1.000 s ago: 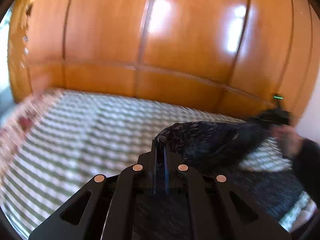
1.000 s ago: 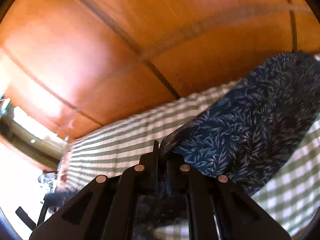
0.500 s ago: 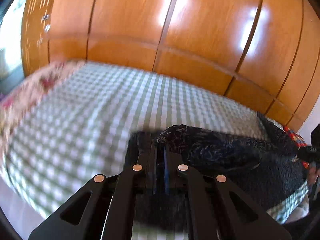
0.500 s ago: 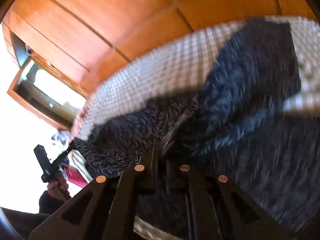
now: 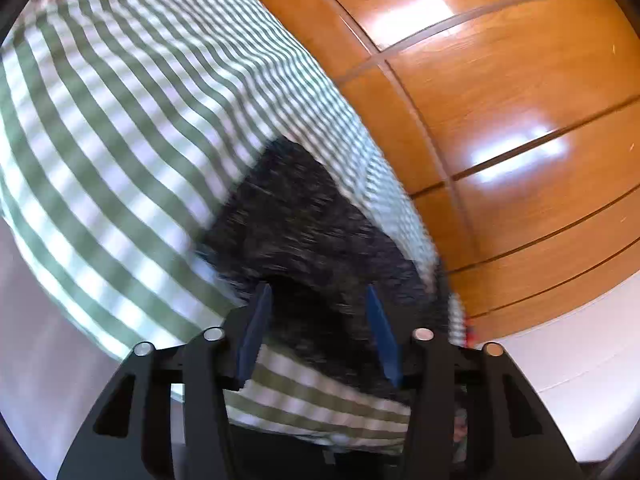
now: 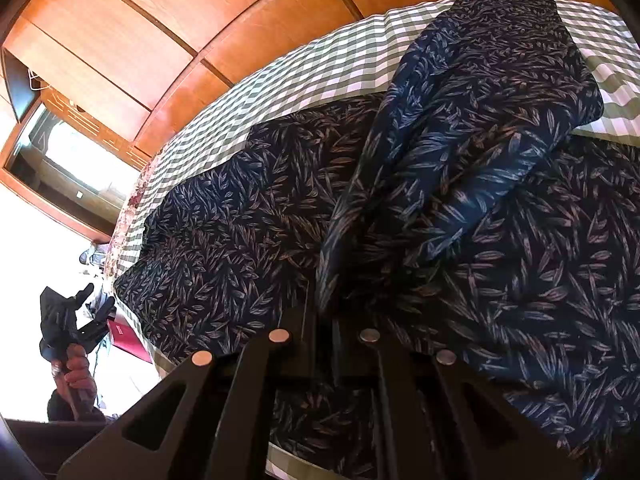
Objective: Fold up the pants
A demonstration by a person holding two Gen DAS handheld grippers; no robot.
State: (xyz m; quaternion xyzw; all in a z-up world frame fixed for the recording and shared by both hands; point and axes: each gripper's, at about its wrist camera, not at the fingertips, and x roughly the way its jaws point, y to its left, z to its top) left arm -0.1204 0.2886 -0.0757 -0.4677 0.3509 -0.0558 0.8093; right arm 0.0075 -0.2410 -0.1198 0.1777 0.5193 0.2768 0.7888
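Left gripper [image 5: 316, 328] just let go, jaws spread over the leaf-print pants [image 6: 460, 184] | right gripper [image 6: 324, 320] still pinching a fold at frame centre | pants now spread across the checked bedsheet [image 6: 304, 68], one leg flopped over upper right | guessing smoothing comes next

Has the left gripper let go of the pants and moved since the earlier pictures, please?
Yes. The left gripper now stands open, off the pants, and has swung toward the wooden wardrobe side of the checked bedsheet.
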